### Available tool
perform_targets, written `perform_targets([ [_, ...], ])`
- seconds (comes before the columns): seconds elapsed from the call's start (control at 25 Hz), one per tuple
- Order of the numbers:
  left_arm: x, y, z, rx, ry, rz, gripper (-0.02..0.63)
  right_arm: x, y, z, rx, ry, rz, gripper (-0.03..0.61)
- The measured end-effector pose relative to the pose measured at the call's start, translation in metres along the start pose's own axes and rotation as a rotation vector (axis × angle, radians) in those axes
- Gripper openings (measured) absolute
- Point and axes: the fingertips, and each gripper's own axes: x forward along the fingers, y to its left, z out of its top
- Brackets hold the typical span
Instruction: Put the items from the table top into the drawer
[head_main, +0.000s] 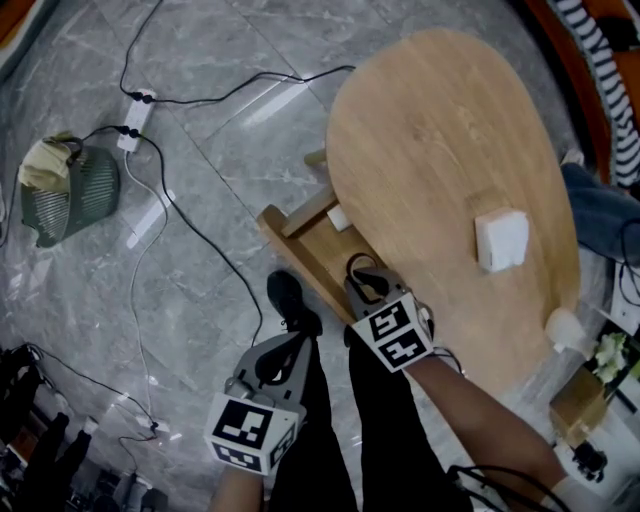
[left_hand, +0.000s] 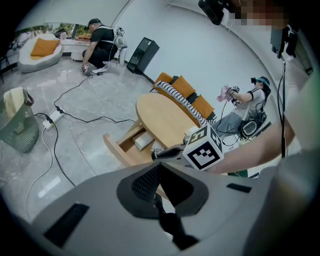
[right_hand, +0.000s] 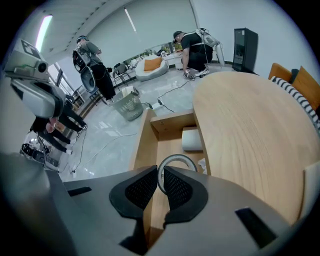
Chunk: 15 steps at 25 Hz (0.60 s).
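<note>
Left gripper (left_hand: 159, 170): jaws pressed together, empty. Right gripper (right_hand: 161, 175): jaws pinch a ring (right_hand: 177, 156) over the open drawer (right_hand: 142, 145), which holds a white roll (right_hand: 191, 140). A white block (head_main: 502, 240) still lies on the surface (head_main: 430, 130), so the task appears partly done.

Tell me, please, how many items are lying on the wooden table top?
2. A white block lies near the middle of the table top; a pale rounded item sits at its edge, nearer the person. The forearm may hide a little.
</note>
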Motion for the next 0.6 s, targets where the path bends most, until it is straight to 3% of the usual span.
perform_targets([
  [0.2,0.004,-0.004,-0.001,0.005,-0.004,0.008,0.001,0.006,-0.001,-0.006,0.080,-0.010,0.018,0.060],
  [0.32,0.005,-0.009,-0.006,0.007,-0.004,0.011,0.000,0.004,0.000,-0.013,0.111,-0.020,0.018,0.106],
  [0.6,0.009,-0.028,-0.020,0.006,0.003,0.008,0.001,-0.025,0.007,-0.029,0.075,-0.052,0.068,0.109],
])
